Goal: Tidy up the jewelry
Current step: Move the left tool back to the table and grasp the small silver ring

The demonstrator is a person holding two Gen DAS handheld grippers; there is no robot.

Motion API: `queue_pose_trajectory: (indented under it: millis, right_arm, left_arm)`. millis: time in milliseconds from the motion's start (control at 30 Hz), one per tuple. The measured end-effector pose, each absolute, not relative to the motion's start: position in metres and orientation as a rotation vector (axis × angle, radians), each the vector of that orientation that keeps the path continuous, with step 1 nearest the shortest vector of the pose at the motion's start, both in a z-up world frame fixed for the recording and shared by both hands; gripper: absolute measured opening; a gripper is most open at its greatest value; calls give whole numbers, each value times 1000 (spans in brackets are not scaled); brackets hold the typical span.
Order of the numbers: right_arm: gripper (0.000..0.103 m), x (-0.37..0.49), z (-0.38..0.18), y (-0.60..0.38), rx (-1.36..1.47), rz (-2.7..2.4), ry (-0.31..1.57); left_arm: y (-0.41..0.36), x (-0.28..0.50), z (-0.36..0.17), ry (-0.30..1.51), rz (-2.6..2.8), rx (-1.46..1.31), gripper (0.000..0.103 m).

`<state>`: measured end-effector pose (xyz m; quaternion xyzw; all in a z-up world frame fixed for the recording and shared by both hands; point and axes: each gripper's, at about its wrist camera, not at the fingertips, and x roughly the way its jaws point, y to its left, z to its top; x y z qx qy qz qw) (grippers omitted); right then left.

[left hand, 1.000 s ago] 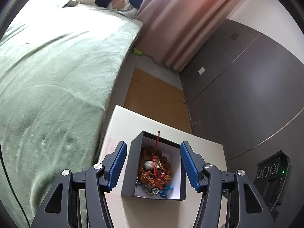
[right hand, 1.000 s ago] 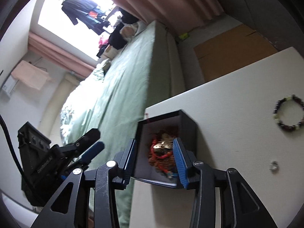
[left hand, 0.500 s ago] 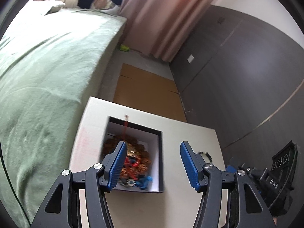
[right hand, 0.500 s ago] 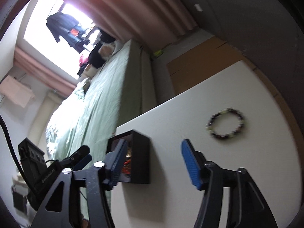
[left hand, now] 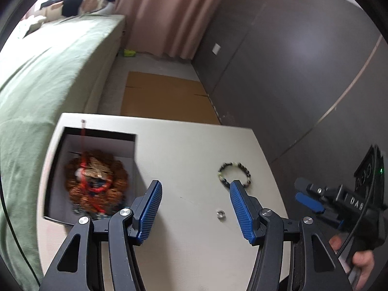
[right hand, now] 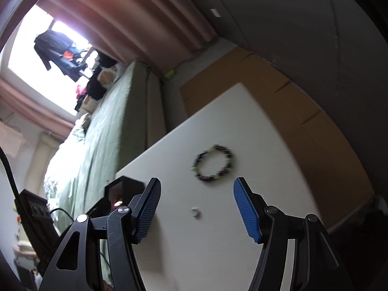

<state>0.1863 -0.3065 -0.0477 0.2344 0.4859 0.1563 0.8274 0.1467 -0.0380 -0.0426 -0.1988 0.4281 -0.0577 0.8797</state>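
A black open box [left hand: 58, 162] with white lining stands at the left of the white table [left hand: 184, 150]; it holds a heap of brown and red beaded jewelry [left hand: 94, 179]. A dark and pale bead bracelet [left hand: 234, 173] lies on the table to the right, and a small silver ring [left hand: 220, 214] lies nearer me. My left gripper [left hand: 195, 209] is open and empty above the table, between box and bracelet. My right gripper [right hand: 196, 212] is open and empty, with the bracelet [right hand: 213, 166] just beyond it and the ring [right hand: 195, 212] between its fingers' line. The box [right hand: 123, 186] shows at its left.
A green bed [left hand: 48, 68] runs along the table's left side. Flat brown cardboard [left hand: 165, 97] lies on the floor beyond the table. A dark grey wall [left hand: 291, 72] stands at the right, pink curtains [left hand: 165, 12] at the back. The right gripper's body [left hand: 344, 203] shows at right.
Both grippers have swung right, away from the box toward the bracelet and ring. The right gripper's jaws have opened wider. The box now sits at the left of both views.
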Motion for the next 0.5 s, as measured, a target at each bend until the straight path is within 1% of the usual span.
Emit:
queue_pose_trajectory:
  millis: [300, 467, 500]
  right_arm:
    - [63, 196, -64, -349, 527, 223, 1121]
    - [63, 196, -67, -364, 547, 200, 1140]
    - [63, 195, -68, -366, 550, 194, 1143]
  left_arm:
    - [-89, 158, -63, 943, -134, -264, 59]
    - [-118, 163, -73, 962, -158, -152, 56]
    - [-121, 165, -76, 970, -162, -139, 51]
